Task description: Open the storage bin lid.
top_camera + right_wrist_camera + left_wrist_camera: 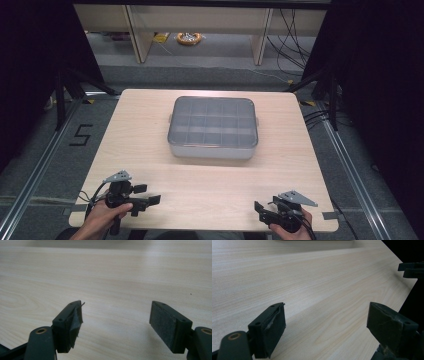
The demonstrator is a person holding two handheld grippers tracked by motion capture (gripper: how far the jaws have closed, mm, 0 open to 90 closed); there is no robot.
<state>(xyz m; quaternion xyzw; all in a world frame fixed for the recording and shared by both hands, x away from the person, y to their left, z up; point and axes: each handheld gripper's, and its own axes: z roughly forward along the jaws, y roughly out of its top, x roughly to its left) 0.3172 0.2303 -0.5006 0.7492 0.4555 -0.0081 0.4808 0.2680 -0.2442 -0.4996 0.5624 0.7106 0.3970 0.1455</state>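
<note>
High view: a pale wooden table (pixel 150 145) stands on a grey floor (pixel 45 165), dark curtains hanging at both sides. A grey box (pixel 214 129) with a clear lid sits on the middle of the table, a little toward the far edge; a grid of compartments shows through the lid, and what they hold cannot be told. Beyond the table, wooden furniture legs stand on the floor, with a round yellow thing (pixel 189 38) lying between them and black cables (pixel 292 40) trailing at the right. A black "5" (pixel 81 135) is marked on the floor left of the table.

Two hands come in at the near edge. The left hand (pixel 102 216) holds the left gripper (pixel 148 195) above the near left corner, its jaws pointing toward the right. The right hand (pixel 292 226) holds the right gripper (pixel 260 211) at the near right corner, its jaws pointing left. Both are well apart from the box.

In the left gripper view the two black jaws stand wide apart with only bare wood grain between them; the pad (pixel 273 331) on the left jaw looks worn and peeling at its edge. The right gripper's black tips (pixel 412 269) show at the far right edge.

In the right gripper view the jaws are likewise spread wide over bare table, nothing between them. The left pad (pixel 75 323) is frayed, a torn strip lifting at its tip.
</note>
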